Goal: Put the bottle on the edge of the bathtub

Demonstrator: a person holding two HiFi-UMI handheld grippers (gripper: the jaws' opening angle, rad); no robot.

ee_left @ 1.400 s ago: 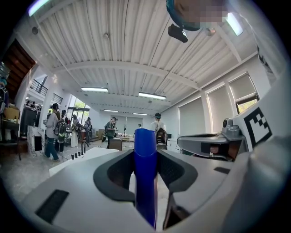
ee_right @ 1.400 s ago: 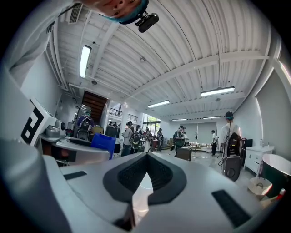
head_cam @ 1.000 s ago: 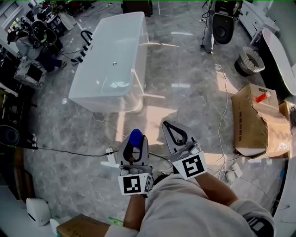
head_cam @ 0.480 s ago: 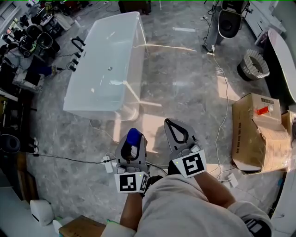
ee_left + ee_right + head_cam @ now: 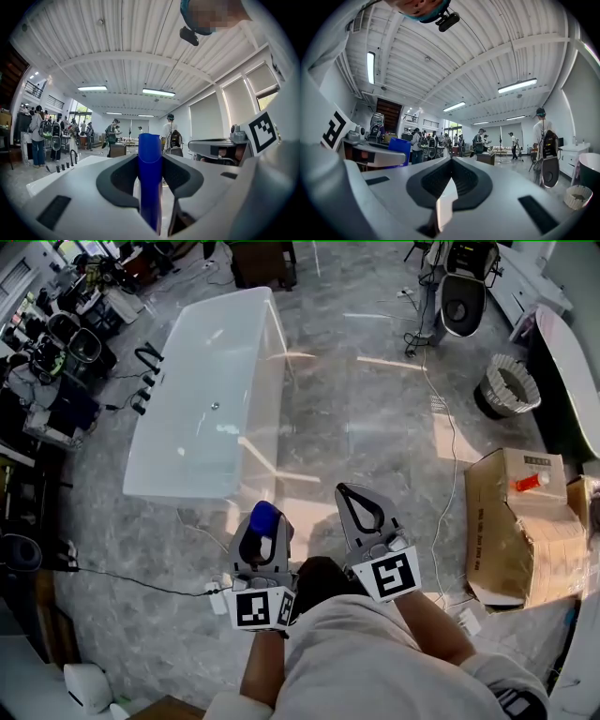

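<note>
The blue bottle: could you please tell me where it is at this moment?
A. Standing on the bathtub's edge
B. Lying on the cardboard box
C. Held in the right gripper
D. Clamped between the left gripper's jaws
D: the left gripper view shows the blue bottle upright between the jaws of the left gripper, and the head view shows the bathtub ahead, apart from it.

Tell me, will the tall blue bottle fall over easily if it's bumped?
Probably, yes: the tall blue bottle looks narrow for its height, so it may tip. It stands straight in the left tool, so likely stiff. Smooth sides: maybe slippery.
</note>
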